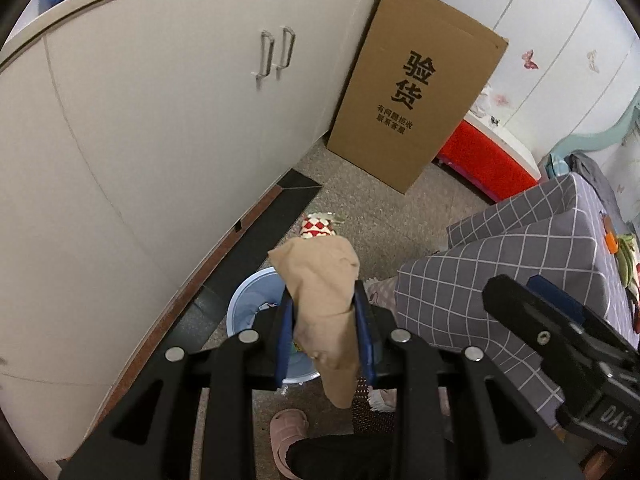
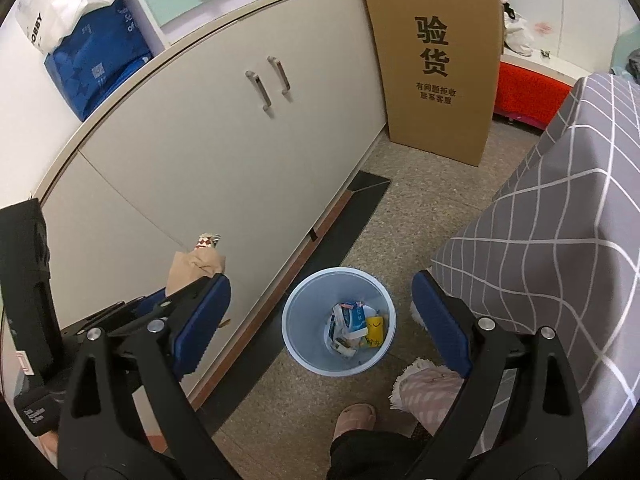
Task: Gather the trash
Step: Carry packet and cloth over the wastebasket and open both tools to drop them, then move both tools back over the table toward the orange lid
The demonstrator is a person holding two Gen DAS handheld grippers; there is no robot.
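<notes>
Two tools: left tool (image 1: 324, 320) grips a paper bag (image 1: 320, 292) above the bin's (image 2: 338, 322) rim, right tool (image 2: 320, 312) spread wide.

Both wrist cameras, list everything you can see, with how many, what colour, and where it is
Brown paper wad: one, tan, clamped in the left gripper above the bin.
Red-and-white wrapper: one, showing just past the paper wad's far end.
Trash bin: one, pale blue, on the floor by the cabinet, trash inside.
Cabinet: one, off-white, two metal handles, along the left.
Cardboard box: one, brown, black print, upright at the cabinet's end.
Checked cloth: one, grey with white lines, right.
Red box: one, behind the cardboard.
Slipper: one, pink, person's foot.
Left gripper: shut on the paper.
Right gripper: open, empty.
</notes>
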